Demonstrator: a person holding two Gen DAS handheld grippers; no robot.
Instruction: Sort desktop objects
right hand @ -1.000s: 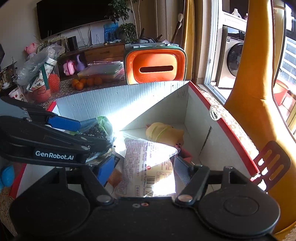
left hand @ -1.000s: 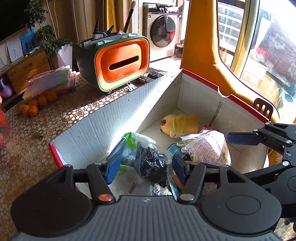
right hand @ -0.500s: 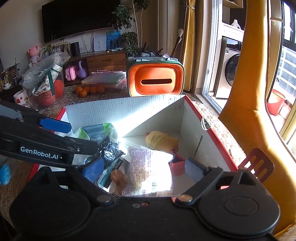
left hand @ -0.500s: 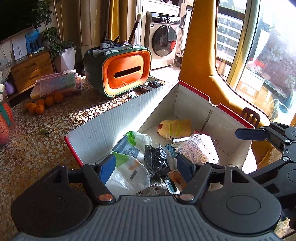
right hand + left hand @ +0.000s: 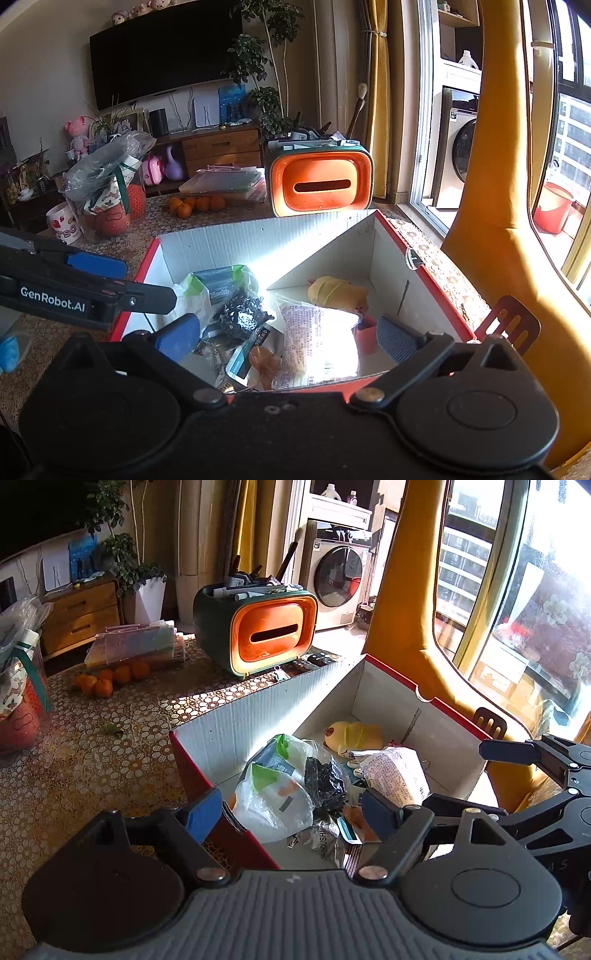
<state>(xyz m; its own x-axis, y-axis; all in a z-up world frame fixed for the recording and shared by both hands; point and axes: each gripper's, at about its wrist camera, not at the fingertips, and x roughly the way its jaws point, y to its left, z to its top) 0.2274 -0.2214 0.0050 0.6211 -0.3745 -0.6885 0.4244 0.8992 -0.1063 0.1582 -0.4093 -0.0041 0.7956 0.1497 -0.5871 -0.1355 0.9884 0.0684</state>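
Note:
A white cardboard box with red outer walls (image 5: 258, 716) (image 5: 229, 243) stands on the patterned table. Inside lie a green-and-white plastic bag (image 5: 273, 797) (image 5: 192, 295), a black crinkled bag (image 5: 325, 779) (image 5: 240, 314), a clear printed snack packet (image 5: 395, 775) (image 5: 317, 339) and a yellow plush toy (image 5: 354, 734) (image 5: 336, 291). My left gripper (image 5: 291, 814) (image 5: 96, 266) is open and empty above the box's near-left corner. My right gripper (image 5: 284, 338) is open and empty above the box's near edge; its fingers (image 5: 517, 751) show at the right of the left wrist view.
An orange-and-green tissue box organizer (image 5: 258, 635) (image 5: 321, 184) stands behind the box. Oranges (image 5: 107, 677) and a stack of clear cases (image 5: 136, 646) lie at the back left. A bagged jar (image 5: 107, 192) and a mug (image 5: 62, 225) stand left. A yellow chair (image 5: 491, 206) is at right.
Both grippers have pulled back and up out of the box and opened wider. The green-and-white bag and the snack packet stay lying in the box.

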